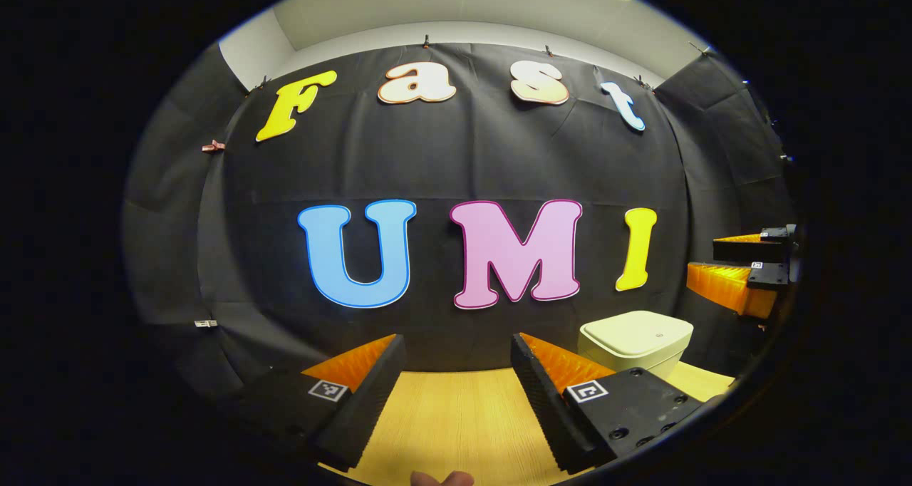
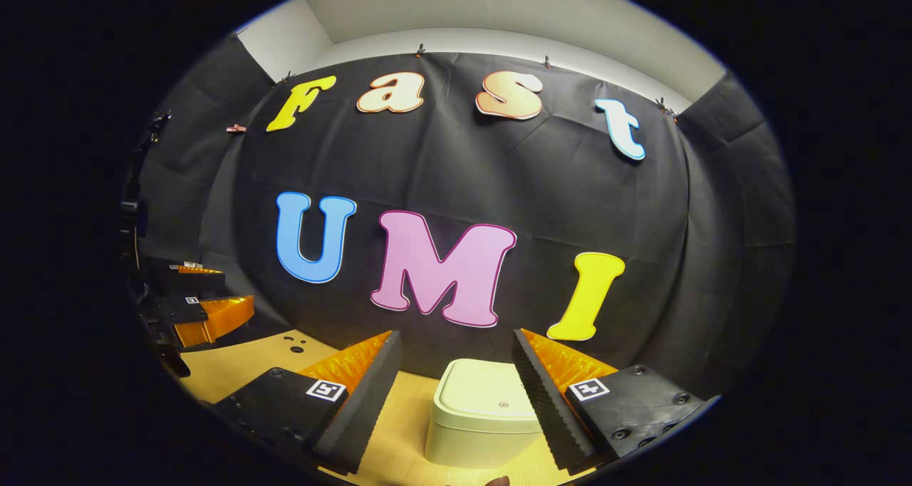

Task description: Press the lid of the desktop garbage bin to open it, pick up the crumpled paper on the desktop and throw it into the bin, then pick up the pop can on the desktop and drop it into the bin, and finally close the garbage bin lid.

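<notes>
A pale cream garbage bin with its lid down stands on the wooden desktop, straight ahead of my right gripper in the right gripper view. That gripper is open, held above the desk, and the bin shows through the gap between its fingers. In the left gripper view the same bin sits ahead and to the right of my left gripper, which is open with nothing between its fingers. The right gripper hangs open at the far right of that view, above the bin. The left gripper shows at the left of the right gripper view.
The black cloth wall rises close behind the bin and the desk's far edge. Two small dark holes mark the desktop left of the bin. A fingertip shows at the bottom edge of the left gripper view.
</notes>
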Demonstrator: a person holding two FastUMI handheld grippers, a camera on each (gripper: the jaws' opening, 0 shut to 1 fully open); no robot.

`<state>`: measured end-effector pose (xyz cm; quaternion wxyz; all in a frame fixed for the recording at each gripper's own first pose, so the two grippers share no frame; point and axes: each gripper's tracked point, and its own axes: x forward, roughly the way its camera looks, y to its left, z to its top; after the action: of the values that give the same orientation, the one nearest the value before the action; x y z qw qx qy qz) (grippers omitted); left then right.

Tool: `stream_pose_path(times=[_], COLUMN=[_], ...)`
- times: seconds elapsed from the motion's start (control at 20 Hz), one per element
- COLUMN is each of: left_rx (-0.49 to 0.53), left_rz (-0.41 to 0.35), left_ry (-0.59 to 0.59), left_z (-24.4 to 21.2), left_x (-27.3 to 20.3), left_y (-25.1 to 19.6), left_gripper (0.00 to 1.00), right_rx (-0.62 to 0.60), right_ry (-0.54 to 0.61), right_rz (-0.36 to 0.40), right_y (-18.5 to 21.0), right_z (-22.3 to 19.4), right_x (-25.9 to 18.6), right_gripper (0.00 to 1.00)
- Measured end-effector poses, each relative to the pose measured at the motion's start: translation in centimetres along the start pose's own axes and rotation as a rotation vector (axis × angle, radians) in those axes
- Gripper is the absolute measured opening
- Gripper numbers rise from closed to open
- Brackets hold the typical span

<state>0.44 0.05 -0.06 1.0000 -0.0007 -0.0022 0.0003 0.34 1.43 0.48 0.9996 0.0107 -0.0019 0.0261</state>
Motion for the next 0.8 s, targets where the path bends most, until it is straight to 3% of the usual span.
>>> stream_pose_path(times=[0.3,0.35,0.5,0.65,0.8], left_rx=[-0.002,-0.002,-0.001,-0.006,-0.004], left_rz=[0.003,0.002,0.002,0.000,0.001], left_ry=[0.000,-0.001,-0.005,-0.009,-0.009], left_z=[0.0,-0.1,0.1,0.1,0.1], left_x=[0.2,0.1,0.2,0.1,0.0], left_y=[0.1,0.1,0.1,0.1,0.1], left_gripper=[0.95,0.95,0.95,0.95,0.95], right_rx=[0.021,0.021,0.021,0.020,0.042], right_ry=[0.034,0.037,0.086,0.195,0.165], right_rz=[0.042,0.042,0.044,0.029,-0.030], right_y=[0.7,0.7,0.4,-0.7,-2.9], right_z=[-0.5,-0.5,-1.6,-4.3,-3.7], right_x=[0.3,0.3,1.0,1.2,1.4], right_gripper=[0.92,0.87,0.60,0.08,0.05])
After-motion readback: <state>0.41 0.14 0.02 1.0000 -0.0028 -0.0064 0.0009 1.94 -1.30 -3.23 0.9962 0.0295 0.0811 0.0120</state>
